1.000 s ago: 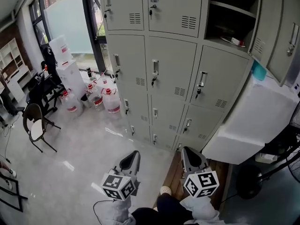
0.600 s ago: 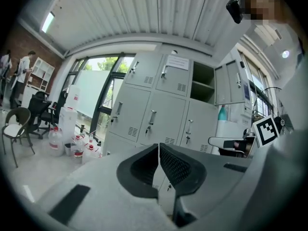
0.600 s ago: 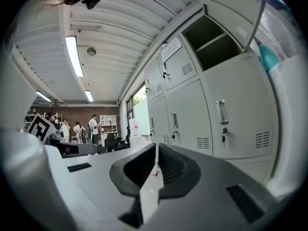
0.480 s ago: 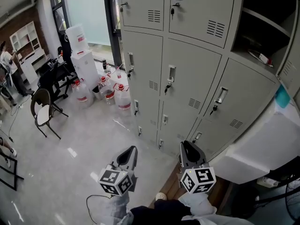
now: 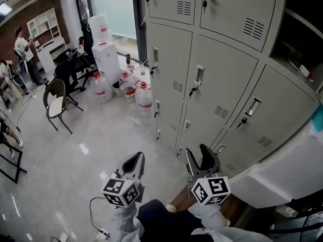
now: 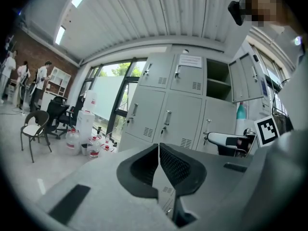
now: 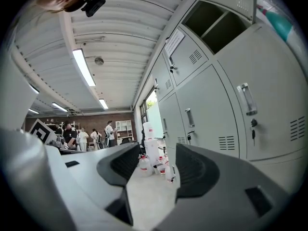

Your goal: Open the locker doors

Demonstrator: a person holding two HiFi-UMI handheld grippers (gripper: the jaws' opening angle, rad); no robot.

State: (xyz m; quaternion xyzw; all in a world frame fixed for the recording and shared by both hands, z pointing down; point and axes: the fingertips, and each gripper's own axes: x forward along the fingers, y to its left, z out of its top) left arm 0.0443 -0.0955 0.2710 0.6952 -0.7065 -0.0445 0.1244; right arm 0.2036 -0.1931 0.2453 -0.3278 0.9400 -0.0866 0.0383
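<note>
Locker doors [image 5: 224,64] stand in a bank from 11 round to 2 o'clock of your claws in the head view. Most are shut, with one compartment [image 5: 303,19] at the top right already open. Your right claw [image 5: 197,157] is the nearer one, close to the foot of the bank. Its jaws have just been opening and stand spread, with nothing between them but distant floor [image 7: 149,186] and bottles [image 7: 143,163]. Your left claw [image 5: 135,161] sits at 9 o'clock of the right one, farther from the doors, jaws pressed together on nothing. What matters is the bearing. The shut door under the open compartment carries its handle [image 5: 252,106] at about 1 o'clock of the right claw in the head view. In the right gripper view that same handle [image 7: 245,98] lies out at 2 o'clock, well off the line the jaws point along. So the claw looks aimed along the face of the bank rather than into it, and I'd judge you must swing it clockwise and raise it before it can close. The handle's long axis runs upright, so jaws spread side to side should suit it.
</note>
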